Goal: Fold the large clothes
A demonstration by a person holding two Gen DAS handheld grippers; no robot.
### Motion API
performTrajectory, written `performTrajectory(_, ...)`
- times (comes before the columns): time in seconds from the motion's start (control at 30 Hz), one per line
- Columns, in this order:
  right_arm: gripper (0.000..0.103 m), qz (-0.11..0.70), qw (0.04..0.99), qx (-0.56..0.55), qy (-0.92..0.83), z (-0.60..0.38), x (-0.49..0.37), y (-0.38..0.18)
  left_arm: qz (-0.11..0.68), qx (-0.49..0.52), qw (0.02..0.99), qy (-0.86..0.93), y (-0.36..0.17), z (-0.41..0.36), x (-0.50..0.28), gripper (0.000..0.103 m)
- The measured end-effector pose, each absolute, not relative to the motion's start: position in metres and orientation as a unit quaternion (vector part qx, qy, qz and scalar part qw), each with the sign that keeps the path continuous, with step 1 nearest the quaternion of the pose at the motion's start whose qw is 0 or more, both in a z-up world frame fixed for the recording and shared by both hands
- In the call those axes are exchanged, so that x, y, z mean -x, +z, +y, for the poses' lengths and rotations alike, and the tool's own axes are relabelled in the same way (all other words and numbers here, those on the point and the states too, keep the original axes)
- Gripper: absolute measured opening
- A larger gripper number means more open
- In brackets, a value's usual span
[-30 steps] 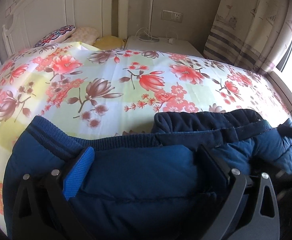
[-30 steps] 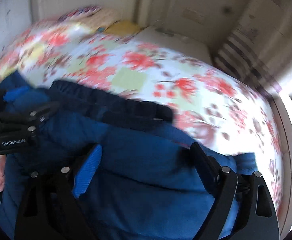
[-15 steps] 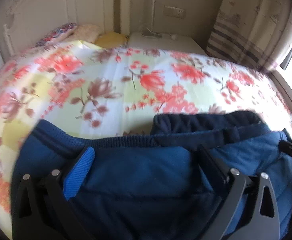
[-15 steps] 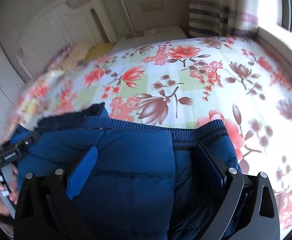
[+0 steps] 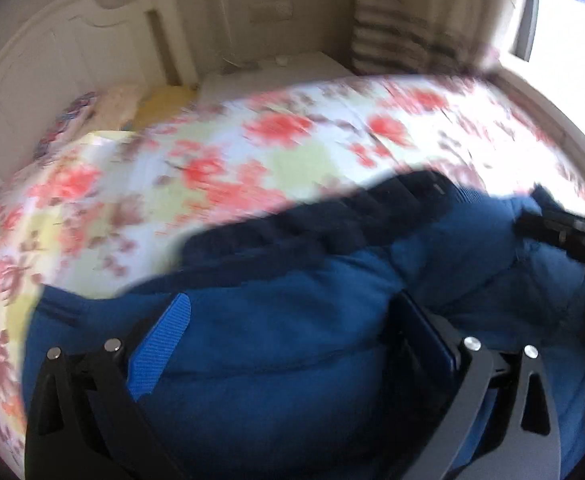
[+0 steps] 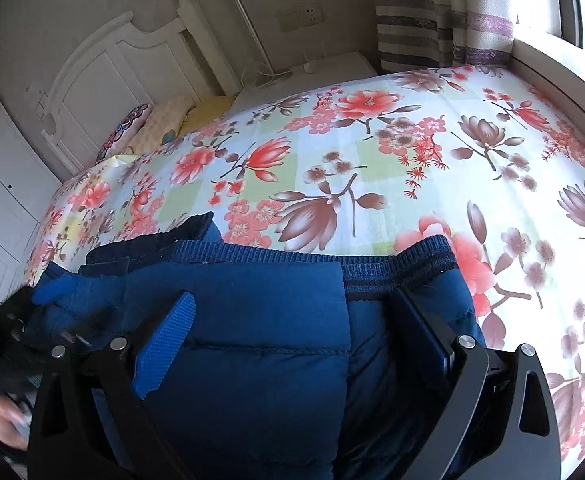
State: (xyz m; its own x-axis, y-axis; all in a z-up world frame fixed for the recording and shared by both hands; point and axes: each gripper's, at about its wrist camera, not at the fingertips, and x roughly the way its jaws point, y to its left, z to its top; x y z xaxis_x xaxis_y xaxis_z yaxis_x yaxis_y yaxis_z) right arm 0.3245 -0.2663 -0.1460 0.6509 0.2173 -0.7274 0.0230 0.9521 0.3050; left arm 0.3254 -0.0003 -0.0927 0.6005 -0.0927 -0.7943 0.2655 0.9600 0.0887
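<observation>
A padded, quilted blue jacket with a dark ribbed knit hem (image 6: 252, 320) lay on the near part of a bed covered by a floral sheet of red and brown blossoms on pale green and white squares (image 6: 372, 160). The right gripper (image 6: 292, 312) stood over the jacket with its two fingers well apart, the blue-padded finger (image 6: 164, 344) on one side and the dark one opposite; the quilted fabric lay between them and neither pad pressed on it. The left gripper (image 5: 288, 320) likewise hung over the jacket's padded body (image 5: 276, 340) with its fingers spread; that view was heavily blurred, so contact with the fabric could not be confirmed. The ribbed hem faced the white panelled headboard (image 6: 104, 76), where patterned pillows (image 6: 152, 124) rested. A striped curtain (image 6: 432, 20) hung beside the window.
</observation>
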Motion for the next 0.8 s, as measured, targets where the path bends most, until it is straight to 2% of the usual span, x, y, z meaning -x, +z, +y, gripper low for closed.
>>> performTrajectory(0.07, 0.094, 0.413, 0.897, -0.147, 0.055, -0.266, -0.324, -0.146, 0.426, -0.063, 0.900, -0.063, -0.081, 0.042, -0.334, 0.101)
performTrajectory(0.17, 0.094, 0.414, 0.897, -0.146, 0.055, -0.266, -0.324, -0.146, 0.454, -0.020, 0.891, -0.024, -0.091, 0.100, -0.350, 0.101)
performTrajectory(0.27, 0.094, 0.415, 0.897, -0.143, 0.053, -0.265, -0.324, -0.146, 0.465, 0.115, 0.875, -0.071, -0.112, 0.160, -0.357, 0.100)
performTrajectory(0.43, 0.094, 0.418, 0.896, -0.138, 0.051, -0.267, -0.326, -0.146, 0.456, 0.020, 0.889, -0.030, -0.115, 0.128, -0.354, 0.101)
performTrajectory(0.5, 0.093, 0.430, 0.895, -0.117, 0.032, -0.262, -0.327, -0.143, 0.456, 0.026, 0.889, -0.031, -0.115, 0.131, -0.354, 0.101)
performTrajectory(0.6, 0.093, 0.421, 0.905, -0.059, -0.033, -0.233, -0.319, -0.121, 0.455, 0.038, 0.889, -0.036, -0.115, 0.133, -0.353, 0.101)
performTrajectory(0.7, 0.093, 0.388, 0.922, 0.011, 0.011, -0.176, -0.309, -0.099, 0.456, 0.028, 0.889, -0.032, -0.115, 0.132, -0.353, 0.101)
performTrajectory(0.8, 0.093, 0.383, 0.915, 0.118, 0.052, -0.106, -0.311, -0.105, 0.456, 0.033, 0.889, -0.034, -0.116, 0.134, -0.354, 0.101)
